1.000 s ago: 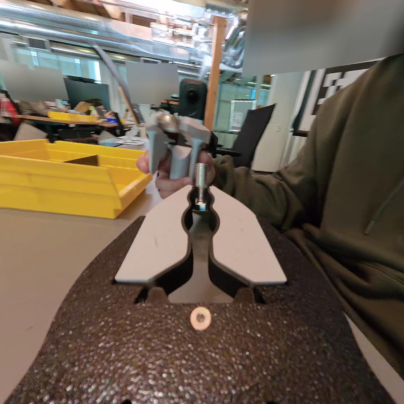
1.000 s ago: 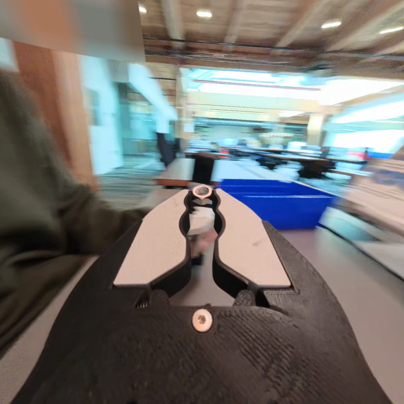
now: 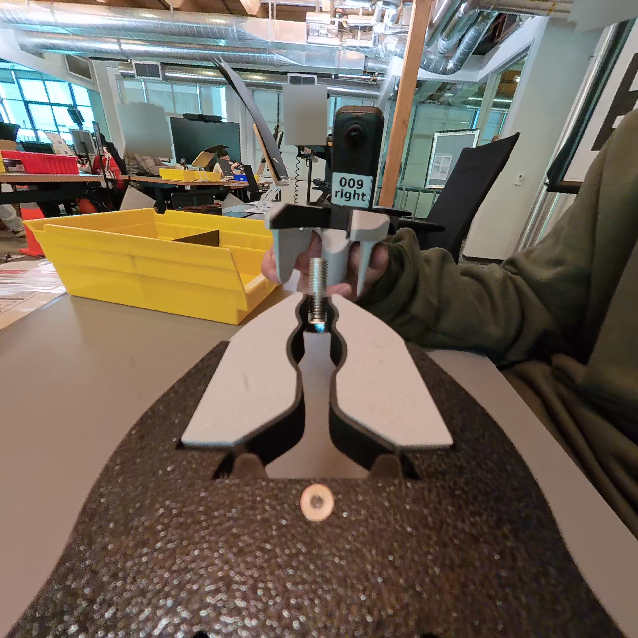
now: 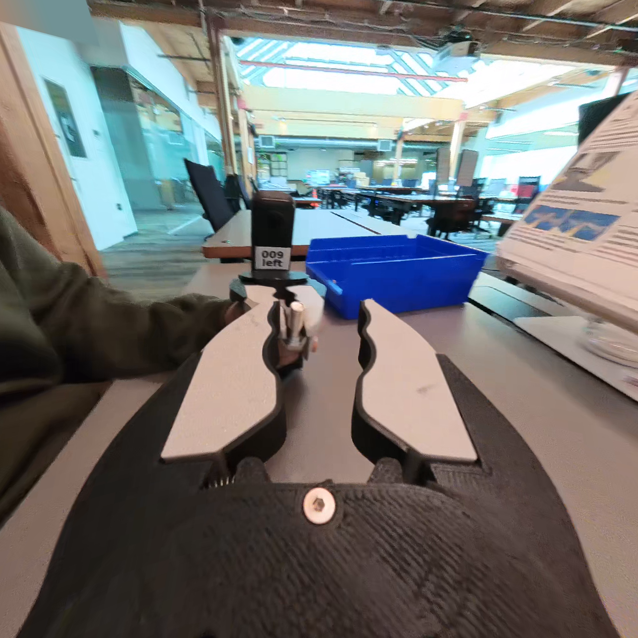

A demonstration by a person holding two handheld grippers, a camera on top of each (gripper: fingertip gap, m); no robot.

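Note:
My left gripper (image 3: pixel 316 310) is shut on a silver bolt (image 3: pixel 317 276), gripping it near its hex head, with the threaded shaft pointing up and forward. My right gripper (image 4: pixel 319 307) is open and empty, with its jaws wide apart. It faces the left gripper, and the bolt (image 4: pixel 297 321) stands just past its left fingertip, a hex piece at its lower end. In the left wrist view the right gripper (image 3: pixel 324 272) hangs close behind the bolt, with a hand around it. No loose nut is visible.
A yellow bin (image 3: pixel 138 266) with a black divider stands at the left on the grey table (image 3: pixel 86 362). A blue bin (image 4: pixel 397 272) stands beyond the right gripper. A tilted printed board (image 4: pixel 569 241) is at the right. The person's olive sleeve (image 3: pixel 483 303) reaches across. Spacing between my two grippers at the tips: around 4 cm.
My right gripper was shut on a nut and is now open with nothing between its tips. It now faces the bolt closely. My left gripper still holds the bolt.

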